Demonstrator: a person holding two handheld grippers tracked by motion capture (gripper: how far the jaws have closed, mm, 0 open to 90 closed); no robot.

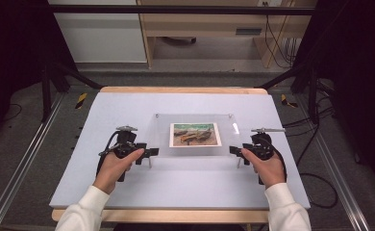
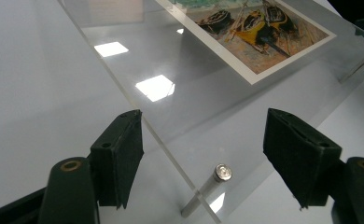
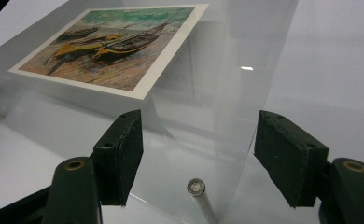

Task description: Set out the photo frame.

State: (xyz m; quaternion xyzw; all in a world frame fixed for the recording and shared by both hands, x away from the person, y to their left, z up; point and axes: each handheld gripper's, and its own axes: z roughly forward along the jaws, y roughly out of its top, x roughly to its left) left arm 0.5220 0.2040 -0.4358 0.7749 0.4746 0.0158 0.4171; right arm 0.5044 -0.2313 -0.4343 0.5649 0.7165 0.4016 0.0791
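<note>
acrylic panel (image 1: pixel 195 136), clear and raised on short metal standoff posts, lay flat at the middle of the pale desk (image 1: pixel 176 183), with a boat print (image 1: pixel 195 134) under its centre. it was probably lifted off the surface on those posts so that a gripper could reach around its edges, and each hand had come to one near corner for that reason, i judged. the left gripper (image 1: pixel 147 153) sat at the panel's near left corner and the right gripper (image 1: pixel 234 151) at its near right corner, mirror fashion, as if to lift both ends level.

from above, the jaws were too small to read. the left gripper view showed what the high view could not: the panel's edge (image 2: pixel 171 154) ran between the open jaws, one pad beside the edge, the other well clear, nothing pinched, with the left post (image 2: pixel 213 184) just ahead. the right gripper view showed the same at its corner: jaws apart, gripping nothing, the right post (image 3: pixel 198 191) between them, and the print's painted boats (image 3: pixel 110 44) in detail.
</note>
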